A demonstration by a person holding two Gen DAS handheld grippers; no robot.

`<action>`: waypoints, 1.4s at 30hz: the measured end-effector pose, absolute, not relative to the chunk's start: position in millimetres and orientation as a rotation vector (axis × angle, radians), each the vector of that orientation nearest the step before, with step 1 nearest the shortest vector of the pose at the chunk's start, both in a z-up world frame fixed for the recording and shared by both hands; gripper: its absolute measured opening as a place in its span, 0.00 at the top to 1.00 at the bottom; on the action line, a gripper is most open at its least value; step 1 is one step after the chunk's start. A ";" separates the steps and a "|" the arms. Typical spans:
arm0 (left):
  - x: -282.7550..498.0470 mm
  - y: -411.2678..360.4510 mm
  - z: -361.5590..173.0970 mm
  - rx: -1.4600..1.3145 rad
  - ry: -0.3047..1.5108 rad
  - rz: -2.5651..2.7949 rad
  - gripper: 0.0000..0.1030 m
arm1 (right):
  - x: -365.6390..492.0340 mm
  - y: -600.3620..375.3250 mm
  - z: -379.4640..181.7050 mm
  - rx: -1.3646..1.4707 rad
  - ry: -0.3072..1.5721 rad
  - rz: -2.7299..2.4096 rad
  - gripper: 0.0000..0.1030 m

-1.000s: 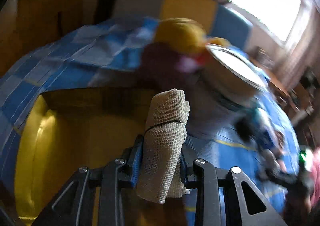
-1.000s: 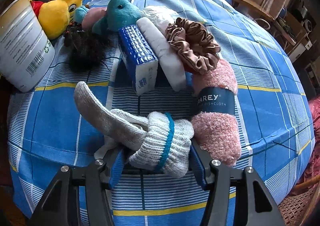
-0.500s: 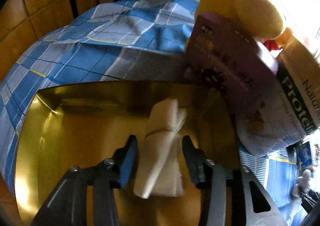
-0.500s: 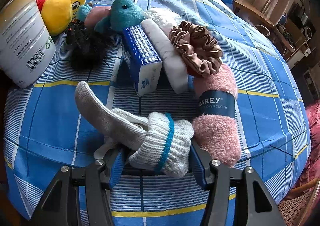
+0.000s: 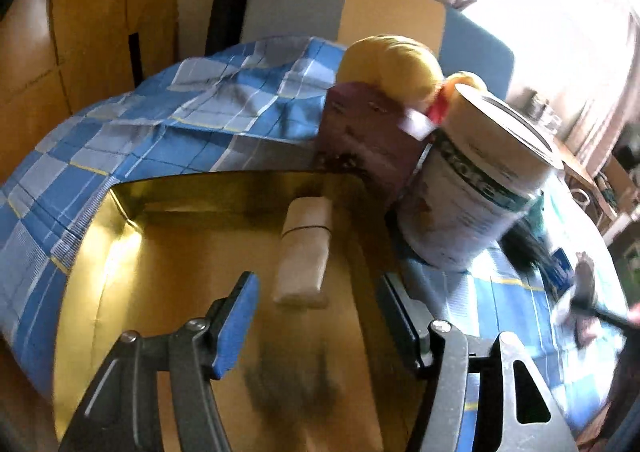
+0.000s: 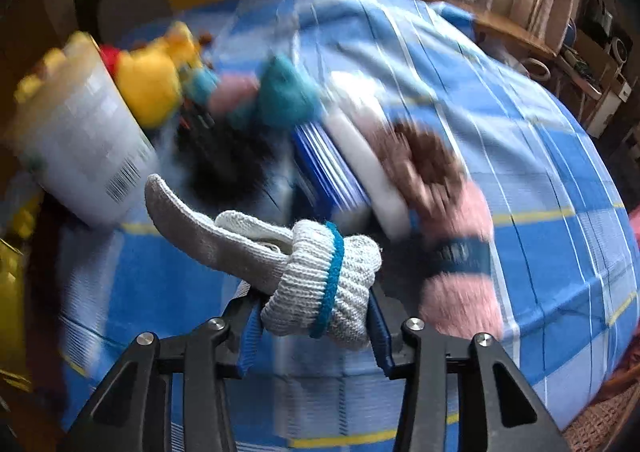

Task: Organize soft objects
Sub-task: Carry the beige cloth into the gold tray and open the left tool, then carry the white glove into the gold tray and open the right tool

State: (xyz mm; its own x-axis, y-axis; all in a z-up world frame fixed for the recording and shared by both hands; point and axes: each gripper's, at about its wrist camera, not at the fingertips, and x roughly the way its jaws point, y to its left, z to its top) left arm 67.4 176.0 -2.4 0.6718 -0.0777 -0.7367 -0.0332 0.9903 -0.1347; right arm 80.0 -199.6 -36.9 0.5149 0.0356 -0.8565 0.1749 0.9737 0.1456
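A: Left wrist view, count?
B: One beige cloth roll [image 5: 303, 252] lying in one gold tray [image 5: 100, 252]; left gripper [image 5: 316, 316] opening, its blue pads clear of the roll.

A: Right wrist view only?
B: One knitted glove bundle [image 6: 320, 280] clamped by the closing right gripper [image 6: 314, 328]; one pink dishcloth [image 6: 460, 272] beside it on the blue checked cloth [image 6: 540, 192].

Open box floor, crowded right flank

The gold box [image 5: 120, 292] lies bare left of the rolled cloth [image 5: 304, 252]; a white can [image 5: 472, 204] and purple carton [image 5: 368, 136] stand against its right rim.
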 end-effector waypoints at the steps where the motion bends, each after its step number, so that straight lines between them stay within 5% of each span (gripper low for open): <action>1: 61.8 174.4 -0.5 -0.133 0.831 -0.026 0.38 | 85.0 -196.6 -26.5 0.211 1.004 -0.078 0.56; 12: 18.1 174.2 19.5 -0.052 0.743 -0.005 0.35 | 188.1 -146.8 88.8 0.110 0.777 -0.034 0.56; 20: 1.4 179.5 33.6 -0.015 0.692 0.037 0.33 | 186.6 -43.1 145.3 -0.015 0.616 0.188 0.56; 42: -32.0 210.8 45.0 -0.023 0.651 0.146 0.31 | 111.1 106.9 24.8 -0.229 0.887 0.587 0.56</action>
